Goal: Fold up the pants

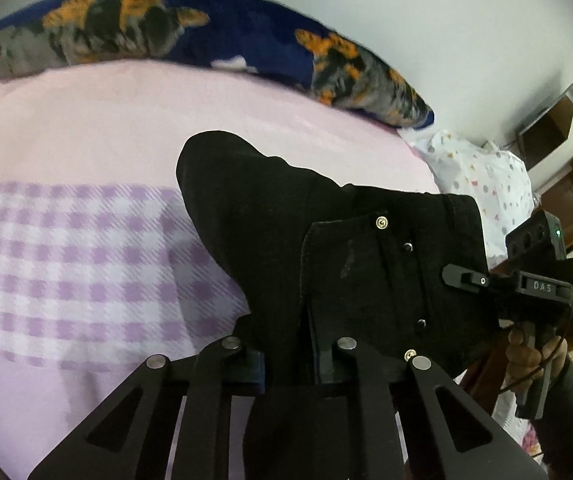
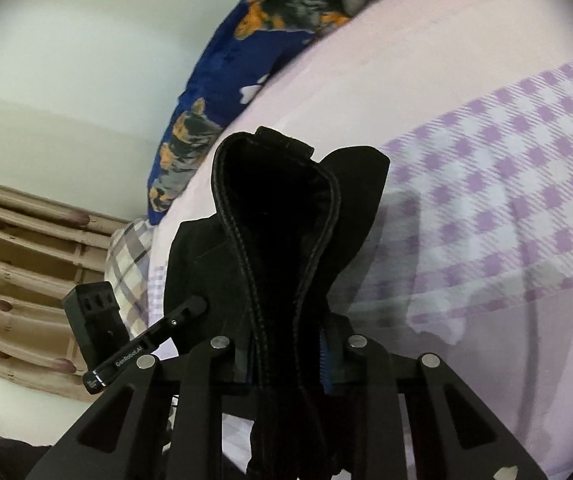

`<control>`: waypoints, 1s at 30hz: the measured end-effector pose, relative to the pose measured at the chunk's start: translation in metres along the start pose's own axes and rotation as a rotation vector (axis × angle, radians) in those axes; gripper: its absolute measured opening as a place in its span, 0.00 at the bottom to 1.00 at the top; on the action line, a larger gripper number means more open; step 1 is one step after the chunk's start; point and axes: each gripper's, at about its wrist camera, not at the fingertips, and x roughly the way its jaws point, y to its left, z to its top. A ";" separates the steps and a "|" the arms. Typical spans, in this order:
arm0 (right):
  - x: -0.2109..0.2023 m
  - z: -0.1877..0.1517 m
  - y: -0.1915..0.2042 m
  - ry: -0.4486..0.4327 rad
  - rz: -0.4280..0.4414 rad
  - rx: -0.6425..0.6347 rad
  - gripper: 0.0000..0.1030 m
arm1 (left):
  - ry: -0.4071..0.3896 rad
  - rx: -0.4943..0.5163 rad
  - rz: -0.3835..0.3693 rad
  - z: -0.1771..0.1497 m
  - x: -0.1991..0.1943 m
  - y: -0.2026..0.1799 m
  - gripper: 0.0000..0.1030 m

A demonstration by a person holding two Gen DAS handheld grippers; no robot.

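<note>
bed [image 1: 86,128]: pink sheet, with a purple-and-white checked band [image 1: 66,264] running across it. blue blanket [image 1: 226,28] with orange and grey print lies along the far edge by the white wall [image 1: 446,20]. white spotted pillow [image 1: 474,168] at the bed's right end in the left wrist view.

black pants [image 1: 286,220]: bunched and lifted off the sheet, hanging between the 2 tools, waistband end up. metal rivets and snaps show on the front panel.

left gripper [image 1: 290,360]: jaws closed on a fold of the pants, fabric filling the gap between the fingers.

right gripper [image 2: 286,348]: jaws clamped on the waistband seam; the stitched edge loops up in front of the lens.

in the left wrist view the right tool pinches the pants' right edge, a hand [image 1: 526,356] on its grip.
</note>
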 end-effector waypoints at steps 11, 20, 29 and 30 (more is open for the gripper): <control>0.084 0.045 0.057 0.047 0.076 -0.055 0.21 | -0.113 -0.039 0.126 0.045 -0.054 0.057 0.15; 0.123 0.075 0.080 0.058 0.050 -0.066 0.21 | -0.134 -0.040 0.175 0.080 -0.051 0.088 0.15; 0.140 0.089 0.081 0.026 0.009 -0.078 0.21 | -0.131 -0.045 0.214 0.100 -0.033 0.112 0.15; 0.140 0.088 0.080 0.019 -0.008 -0.087 0.21 | -0.128 -0.042 0.225 0.100 -0.030 0.114 0.15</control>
